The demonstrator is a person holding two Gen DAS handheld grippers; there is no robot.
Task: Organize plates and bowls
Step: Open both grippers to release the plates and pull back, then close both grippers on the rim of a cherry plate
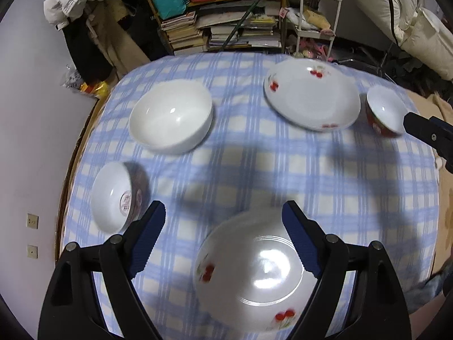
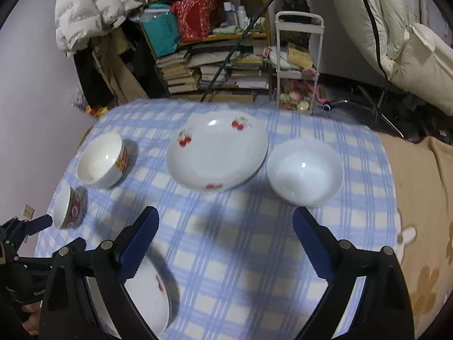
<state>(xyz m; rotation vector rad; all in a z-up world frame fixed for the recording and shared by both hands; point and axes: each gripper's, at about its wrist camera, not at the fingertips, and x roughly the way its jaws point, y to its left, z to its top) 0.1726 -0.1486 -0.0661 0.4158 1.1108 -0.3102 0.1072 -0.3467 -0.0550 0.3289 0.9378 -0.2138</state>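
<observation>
On the blue checked tablecloth (image 1: 240, 158) my left gripper (image 1: 223, 240) is open, just above the near cherry plate (image 1: 252, 274). Beyond lie a plain white bowl (image 1: 171, 116), a small patterned bowl (image 1: 116, 195) at left, a far cherry plate (image 1: 311, 93) and a small red bowl (image 1: 383, 112). My right gripper (image 2: 226, 246) is open and empty over bare cloth. It faces a cherry plate (image 2: 216, 154), a white bowl (image 2: 305, 171), a banded bowl (image 2: 102, 160) and a small red bowl (image 2: 69, 206). Another cherry plate (image 2: 147, 291) lies under its left finger.
A cluttered bookshelf (image 2: 212, 42) and a white trolley (image 2: 297, 56) stand behind the table. A wall (image 1: 34, 141) runs along the left. Bedding (image 2: 396, 34) is at right. The other gripper's tip (image 1: 430, 133) shows at the right edge of the left wrist view.
</observation>
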